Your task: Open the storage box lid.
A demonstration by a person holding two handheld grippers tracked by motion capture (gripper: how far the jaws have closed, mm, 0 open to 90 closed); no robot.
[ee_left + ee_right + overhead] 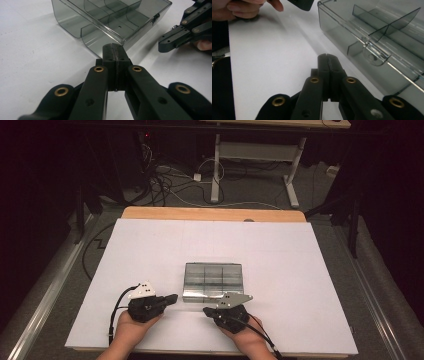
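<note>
White table (150, 250) in a dark room | clear compartment box (213, 280) at its middle, long axis across us, latch side toward us | our left gripper (173, 297) and right gripper (206, 310) both closed, empty, near its front edge

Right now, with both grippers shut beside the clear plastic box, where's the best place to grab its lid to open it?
Probably the small latch tab on the front edge of the clear box. It juts out from the otherwise flat lid, on the side facing the person, so it gives the jaws something to bite. The right gripper is shut and nearest it; open it and come in low from the front. The left gripper, also shut, could steady the box's corner.
</note>
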